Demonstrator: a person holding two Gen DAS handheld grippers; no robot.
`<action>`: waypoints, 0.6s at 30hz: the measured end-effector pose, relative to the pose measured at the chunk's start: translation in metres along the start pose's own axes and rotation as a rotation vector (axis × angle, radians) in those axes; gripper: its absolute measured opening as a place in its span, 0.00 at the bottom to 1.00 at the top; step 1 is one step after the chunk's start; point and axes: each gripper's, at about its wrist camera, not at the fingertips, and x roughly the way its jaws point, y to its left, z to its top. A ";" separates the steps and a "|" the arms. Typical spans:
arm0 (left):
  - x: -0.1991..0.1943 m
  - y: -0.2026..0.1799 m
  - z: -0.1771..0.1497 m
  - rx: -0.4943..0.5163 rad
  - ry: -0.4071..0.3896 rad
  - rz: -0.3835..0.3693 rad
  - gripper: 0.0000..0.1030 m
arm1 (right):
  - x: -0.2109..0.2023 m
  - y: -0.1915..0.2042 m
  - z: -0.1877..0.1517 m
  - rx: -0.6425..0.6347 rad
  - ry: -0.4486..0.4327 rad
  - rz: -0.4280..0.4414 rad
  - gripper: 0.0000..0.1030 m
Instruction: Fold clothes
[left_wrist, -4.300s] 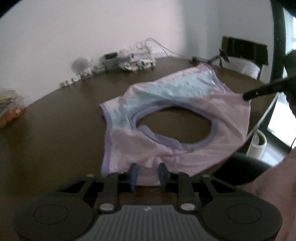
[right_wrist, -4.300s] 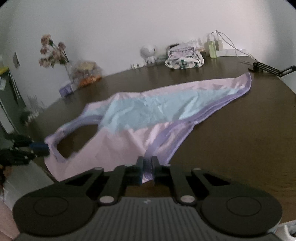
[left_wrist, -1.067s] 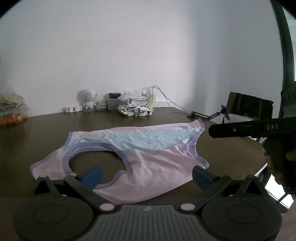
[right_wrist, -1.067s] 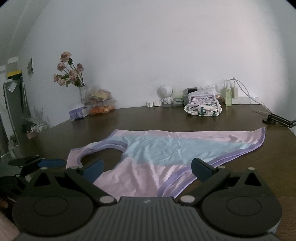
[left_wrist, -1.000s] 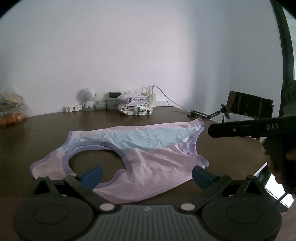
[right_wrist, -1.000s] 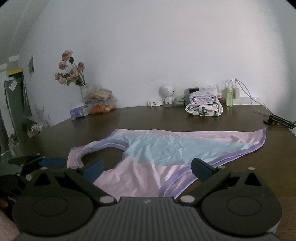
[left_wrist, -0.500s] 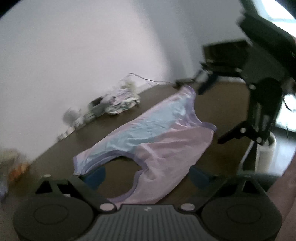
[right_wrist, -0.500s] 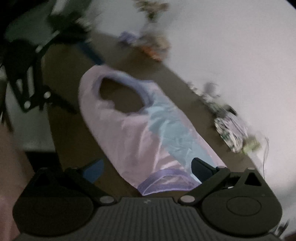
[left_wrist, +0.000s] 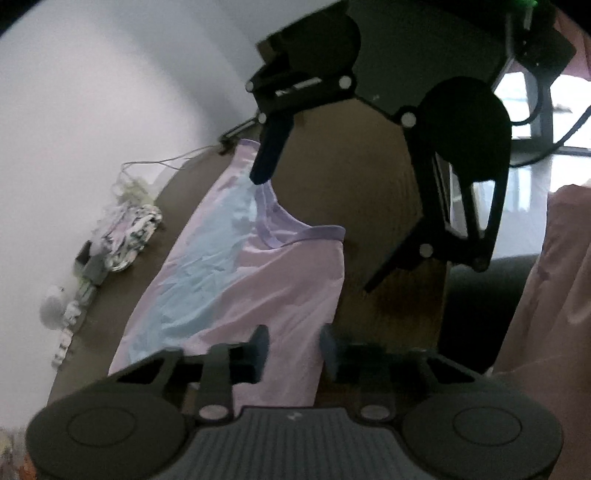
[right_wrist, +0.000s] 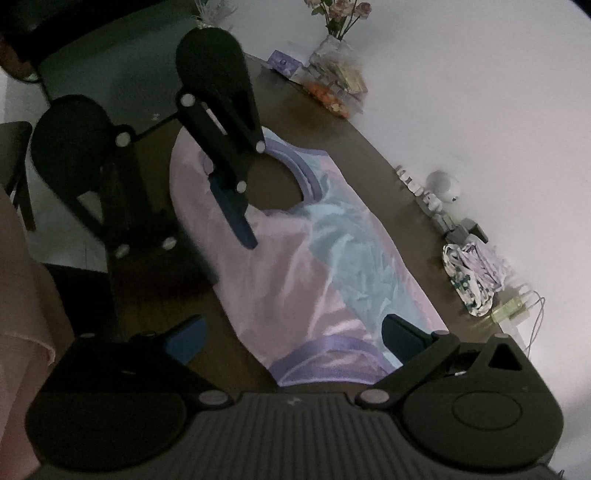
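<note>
We saw the pink-and-blue garment (right_wrist: 295, 280) lying flat and unfolded on the dark table (right_wrist: 369, 155), every fold left to do, left gripper (left_wrist: 291, 349) closing over its near edge, pads not yet pressing, right gripper (right_wrist: 291, 338) spread wide, empty.

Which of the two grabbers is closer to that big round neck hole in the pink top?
Left. The left gripper hangs right at the neck hole; the right gripper, jaws wide, straddles the top's purple-banded opposite end.
</note>
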 end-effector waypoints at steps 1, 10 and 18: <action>0.002 0.000 0.001 0.017 0.008 -0.009 0.09 | 0.000 -0.001 -0.001 0.000 -0.002 0.001 0.99; 0.009 0.028 0.002 -0.121 0.037 -0.071 0.02 | 0.012 0.007 0.010 -0.121 -0.043 0.043 0.87; -0.003 0.060 0.001 -0.261 -0.016 -0.112 0.02 | 0.037 -0.003 0.027 -0.192 -0.002 0.106 0.34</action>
